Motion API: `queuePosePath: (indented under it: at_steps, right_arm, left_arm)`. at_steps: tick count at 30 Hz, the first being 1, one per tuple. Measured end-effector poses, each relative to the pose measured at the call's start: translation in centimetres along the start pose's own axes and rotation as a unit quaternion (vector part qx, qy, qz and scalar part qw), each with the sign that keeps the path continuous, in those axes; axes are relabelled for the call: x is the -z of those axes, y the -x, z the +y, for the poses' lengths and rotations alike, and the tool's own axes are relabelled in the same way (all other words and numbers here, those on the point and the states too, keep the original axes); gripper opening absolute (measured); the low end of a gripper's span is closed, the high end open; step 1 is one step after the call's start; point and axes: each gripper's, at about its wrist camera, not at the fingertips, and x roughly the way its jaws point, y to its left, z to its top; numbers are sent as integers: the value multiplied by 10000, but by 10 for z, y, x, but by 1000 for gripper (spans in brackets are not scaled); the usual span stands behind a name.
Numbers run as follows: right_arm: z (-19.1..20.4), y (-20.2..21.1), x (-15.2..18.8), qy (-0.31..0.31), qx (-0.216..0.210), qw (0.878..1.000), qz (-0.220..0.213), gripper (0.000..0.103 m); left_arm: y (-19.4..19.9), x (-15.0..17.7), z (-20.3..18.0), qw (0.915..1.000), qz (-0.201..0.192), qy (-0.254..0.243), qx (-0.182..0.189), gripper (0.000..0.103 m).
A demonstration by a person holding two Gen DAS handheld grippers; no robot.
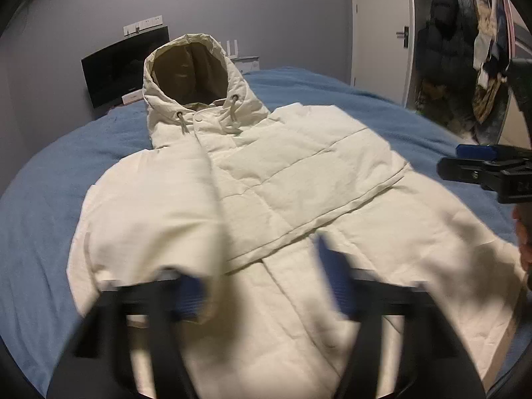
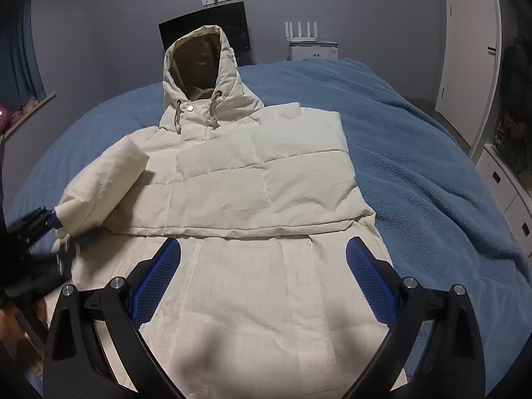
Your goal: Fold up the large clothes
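Jacket is lying face up on the blue bed, one sleeve already folded across the chest. Both claws, left claw and right claw, hang wide open over the hem, holding nothing. I'd grab the hem corners evenly and fold up toward the hood.

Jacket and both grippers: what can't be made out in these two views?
- Left gripper, left wrist view: fingers smeared by motion blur, though they stand apart with nothing between.
- Jacket hem, both views: hidden behind the gripper fingers and cut off by the bottom edge.
- Right gripper, left wrist view: cut off by the right edge.
- Hood inside: too dark to see.
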Motion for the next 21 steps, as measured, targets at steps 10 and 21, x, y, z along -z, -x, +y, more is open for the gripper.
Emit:
queuePosePath:
  at_steps: [10,21]
  right_arm:
    - [50,3,0,541,-538,9971,35,95]
    - [223,-40,17,2261,-1419,9635,207,95]
  left_arm:
    - [61,-4,16,9994,-231,-92,-234,87]
    - [46,14,158,9791,42,1286,-1577,91]
